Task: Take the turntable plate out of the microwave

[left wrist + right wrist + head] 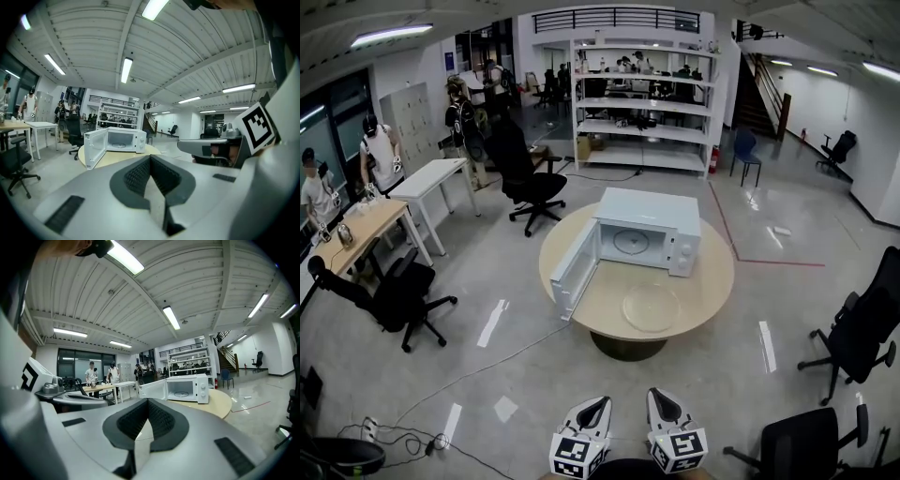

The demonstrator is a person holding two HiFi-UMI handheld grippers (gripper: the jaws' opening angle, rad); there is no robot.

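A white microwave stands on a round wooden table with its door swung open to the left. A clear glass turntable plate lies flat on the tabletop in front of the microwave. A round ring shows on the floor of the microwave's cavity. My left gripper and right gripper sit side by side at the bottom of the head view, well short of the table, both shut with nothing between the jaws. The microwave shows far ahead past the left gripper, and likewise past the right gripper.
Black office chairs stand at the left, behind the table and at the right. White desks with several people are at the left, and white shelving is at the back. A cable trails on the floor.
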